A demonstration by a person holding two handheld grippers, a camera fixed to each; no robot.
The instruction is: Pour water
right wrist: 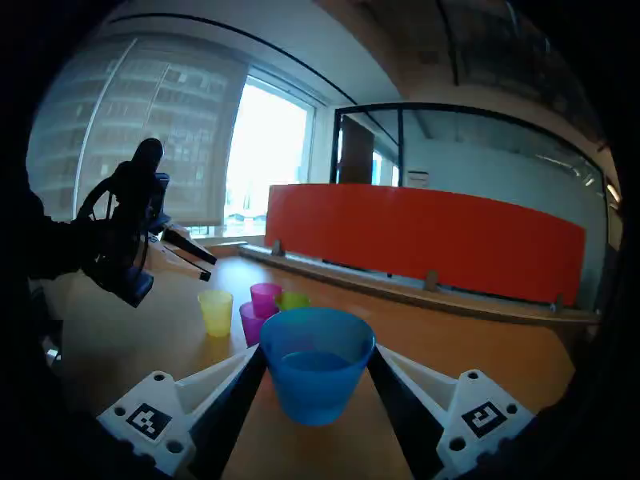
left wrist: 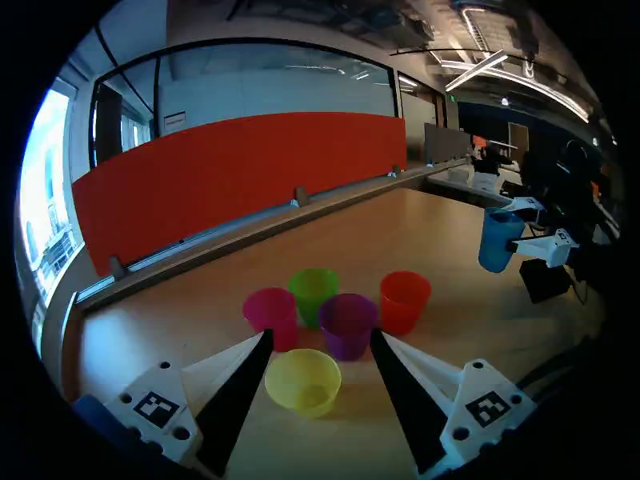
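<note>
The left gripper view gives us five loose cups on the wooden table [left wrist: 448, 240]: a pink cup [left wrist: 272, 314], a green cup [left wrist: 314, 290], a purple cup [left wrist: 348, 324] and an orange cup [left wrist: 404, 300] clustered together, with a yellow cup [left wrist: 304, 382] nearest. The left gripper [left wrist: 321, 334] is spread wide and grips nothing; its fingers frame the yellow cup without visibly touching it. In the right gripper view, the right gripper [right wrist: 316, 352] is clamped on the blue cup [right wrist: 316, 388], both fingers pressing its sides. The cup is upright above the table, and a darker level inside looks like water. We also see a dark-sleeved hand [right wrist: 72, 244] there.
</note>
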